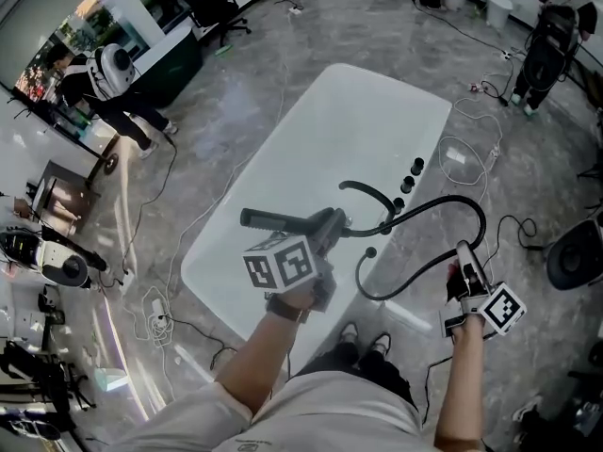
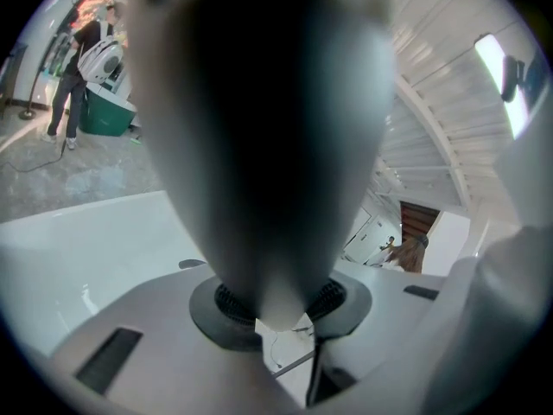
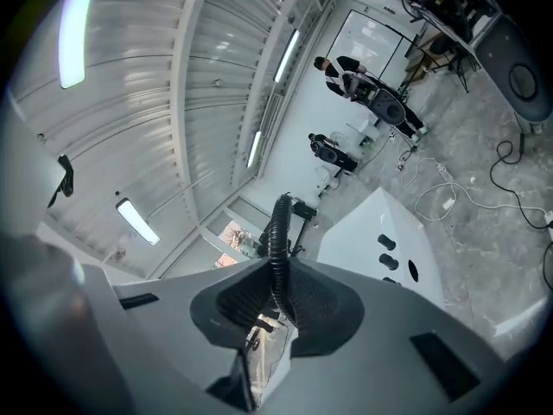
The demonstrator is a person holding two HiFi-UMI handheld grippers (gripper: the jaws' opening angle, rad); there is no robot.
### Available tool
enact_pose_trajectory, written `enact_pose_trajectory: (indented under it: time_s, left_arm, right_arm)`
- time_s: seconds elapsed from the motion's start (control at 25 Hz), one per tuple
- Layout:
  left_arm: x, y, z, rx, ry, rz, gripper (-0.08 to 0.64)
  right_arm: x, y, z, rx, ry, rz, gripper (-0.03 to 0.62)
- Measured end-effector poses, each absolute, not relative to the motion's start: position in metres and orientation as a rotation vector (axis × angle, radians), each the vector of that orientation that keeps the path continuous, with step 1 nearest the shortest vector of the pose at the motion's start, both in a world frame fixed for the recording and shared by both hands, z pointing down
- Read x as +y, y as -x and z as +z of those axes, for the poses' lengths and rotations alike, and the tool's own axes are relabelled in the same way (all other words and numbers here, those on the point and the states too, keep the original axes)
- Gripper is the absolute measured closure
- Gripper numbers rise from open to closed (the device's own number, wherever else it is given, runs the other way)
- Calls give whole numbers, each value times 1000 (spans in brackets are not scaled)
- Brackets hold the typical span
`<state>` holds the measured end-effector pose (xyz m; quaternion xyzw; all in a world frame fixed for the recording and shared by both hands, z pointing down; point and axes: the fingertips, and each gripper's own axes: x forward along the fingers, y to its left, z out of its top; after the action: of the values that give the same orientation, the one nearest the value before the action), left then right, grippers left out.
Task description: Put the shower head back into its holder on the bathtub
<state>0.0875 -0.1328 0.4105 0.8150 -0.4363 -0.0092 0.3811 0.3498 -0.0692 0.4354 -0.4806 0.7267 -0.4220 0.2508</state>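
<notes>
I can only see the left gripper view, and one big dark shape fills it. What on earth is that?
Observer: That's the black shower head. The head view shows the left gripper clamped on it above the white bathtub.
Operator: Is anything attached to it?
Observer: Yes, a black hose. The right gripper has its jaws pinched on it.
Operator: Is it back in its holder?
Observer: Not yet. It is held in the air over the tub.
</notes>
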Motion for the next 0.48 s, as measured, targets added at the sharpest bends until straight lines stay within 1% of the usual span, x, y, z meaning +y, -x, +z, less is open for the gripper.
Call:
enact_pose_trajectory:
  time_s: [0.28,0.48]
  left_arm:
    - [-127,-102,434,-1211,-2195,243,462]
    - [-126,-105,432,-1255,-2254,275,462]
  right_arm:
    - [-83,-323,415,2007,1287,-1108,523]
    - [-95,-314,389,2124,1358,-1005,523]
